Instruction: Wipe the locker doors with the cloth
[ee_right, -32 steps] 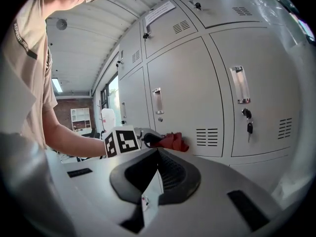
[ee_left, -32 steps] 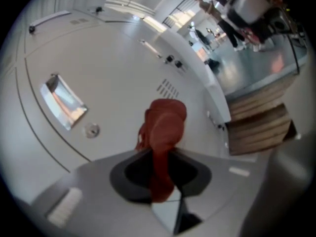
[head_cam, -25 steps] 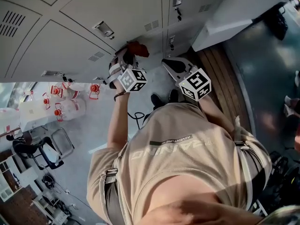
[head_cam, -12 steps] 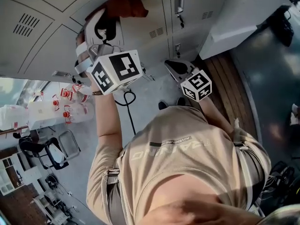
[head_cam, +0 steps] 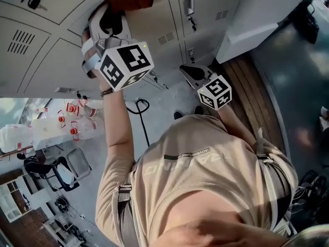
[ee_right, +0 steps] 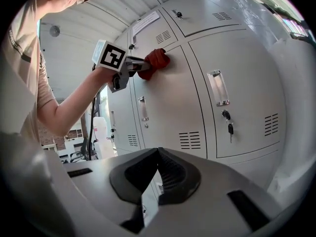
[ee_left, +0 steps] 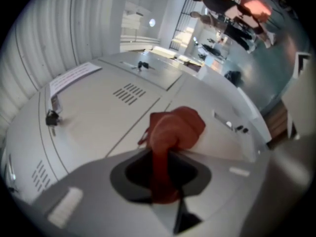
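Wipe under way, upper part of locker door.
Gripping red cloth in left gripper, bunched end pressed on the door for contact. Holding right gripper low, jaws together on nothing, clear of the stroke.

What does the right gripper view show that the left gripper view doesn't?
Right gripper view only: the left gripper seen from outside with its black-and-white marker cube, the person's bare forearm, and the right gripper, its jaws together with nothing between them.
Left gripper view only: the crumpled red cloth running down between the left jaws, which clamp it, and distant people in the hall behind.
Both: that cloth pressed against a pale grey metal locker door.
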Available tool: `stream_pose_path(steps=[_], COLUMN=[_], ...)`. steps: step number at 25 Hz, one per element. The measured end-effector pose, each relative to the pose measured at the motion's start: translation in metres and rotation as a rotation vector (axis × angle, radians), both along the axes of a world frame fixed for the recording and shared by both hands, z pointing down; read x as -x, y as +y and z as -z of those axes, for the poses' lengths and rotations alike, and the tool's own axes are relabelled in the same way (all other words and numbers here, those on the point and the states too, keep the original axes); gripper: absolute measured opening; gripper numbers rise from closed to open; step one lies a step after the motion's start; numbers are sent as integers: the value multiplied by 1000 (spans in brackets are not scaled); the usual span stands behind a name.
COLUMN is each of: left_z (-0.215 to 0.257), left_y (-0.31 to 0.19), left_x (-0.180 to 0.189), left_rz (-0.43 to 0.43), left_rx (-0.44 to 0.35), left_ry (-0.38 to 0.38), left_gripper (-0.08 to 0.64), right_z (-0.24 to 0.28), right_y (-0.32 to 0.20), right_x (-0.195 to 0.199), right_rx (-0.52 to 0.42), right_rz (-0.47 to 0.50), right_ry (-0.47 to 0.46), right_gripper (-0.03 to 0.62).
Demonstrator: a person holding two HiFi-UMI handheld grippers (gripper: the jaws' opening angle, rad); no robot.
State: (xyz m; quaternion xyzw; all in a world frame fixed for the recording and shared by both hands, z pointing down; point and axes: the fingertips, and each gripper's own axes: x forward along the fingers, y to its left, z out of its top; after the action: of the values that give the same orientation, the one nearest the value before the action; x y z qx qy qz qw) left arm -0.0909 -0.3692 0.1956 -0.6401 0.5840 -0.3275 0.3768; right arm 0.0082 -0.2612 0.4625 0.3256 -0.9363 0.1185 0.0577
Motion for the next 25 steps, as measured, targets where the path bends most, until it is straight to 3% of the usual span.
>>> stream_pose_path(steps=[16,25], left_z=[-213,-334], left_y=[-8,-10], left_x=[-8,-8], left_rz=[-64,-37], left_rx=[394,636], left_ry=[60,-5], left_gripper=[80,80], right_z=[-19,-24], right_y=[-14,-11], right_x=[1,-17], right_rx=[48,62], right_rz=[-9,-62], right_ry=[20,21], right_gripper=[14,13])
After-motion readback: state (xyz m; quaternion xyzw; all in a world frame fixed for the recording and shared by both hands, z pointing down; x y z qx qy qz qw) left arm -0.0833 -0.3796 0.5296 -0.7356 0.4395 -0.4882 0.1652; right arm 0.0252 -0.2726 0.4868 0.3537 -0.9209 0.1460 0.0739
